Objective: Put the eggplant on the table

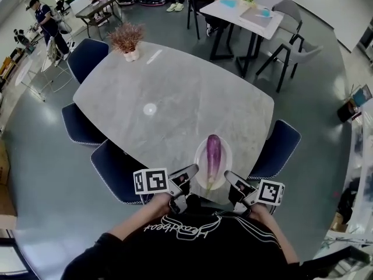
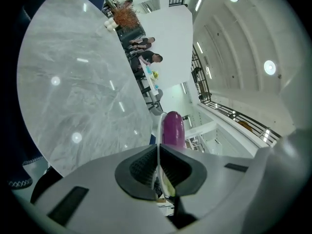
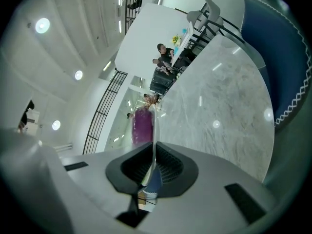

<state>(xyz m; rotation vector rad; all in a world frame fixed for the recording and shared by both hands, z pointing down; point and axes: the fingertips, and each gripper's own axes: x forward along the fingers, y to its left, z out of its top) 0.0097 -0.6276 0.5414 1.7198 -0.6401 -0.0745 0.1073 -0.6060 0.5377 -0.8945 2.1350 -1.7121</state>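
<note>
A long purple eggplant (image 1: 213, 152) lies on a white plate (image 1: 200, 154) at the near edge of the grey marble table (image 1: 169, 98). My left gripper (image 1: 191, 172) is shut on the plate's left near rim, and my right gripper (image 1: 229, 177) is shut on its right near rim. In the left gripper view the plate (image 2: 158, 130) runs edge-on between the pads of the left gripper (image 2: 158, 168), with the eggplant (image 2: 172, 128) just beyond. The right gripper view shows the same: the plate's edge (image 3: 154, 126) in the right gripper (image 3: 153, 168), the eggplant (image 3: 143, 125) behind. I cannot tell whether the plate rests on the table.
A small pot of dried plants (image 1: 126, 39) stands at the table's far left end. Dark blue chairs (image 1: 280, 147) ring the table. Farther back are a white table (image 1: 245, 10) with grey chairs and several seated people.
</note>
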